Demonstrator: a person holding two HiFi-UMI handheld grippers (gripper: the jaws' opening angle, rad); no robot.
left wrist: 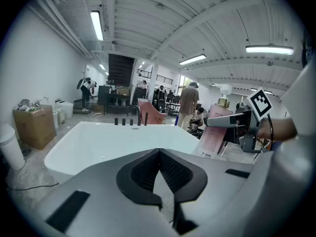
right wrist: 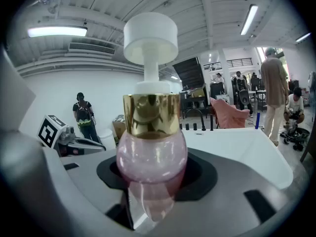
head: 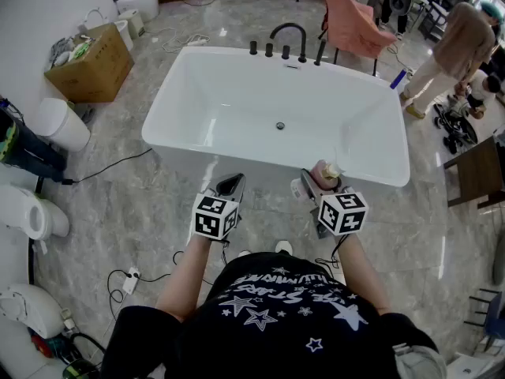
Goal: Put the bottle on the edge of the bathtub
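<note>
A pink bottle with a gold collar and a white pump top stands upright between the jaws of my right gripper, which is shut on its body. In the head view the bottle hangs just in front of the white bathtub's near rim, toward its right end. The left gripper is level with it, to its left and short of the same rim, with its dark pads together and nothing in them. From the left gripper view the bottle shows at the right, beside the tub.
Black faucet fittings stand on the tub's far rim. Left of the tub are a cardboard box and a white bin. A pink-draped chair and people are at the back right. Cables lie on the floor near my feet.
</note>
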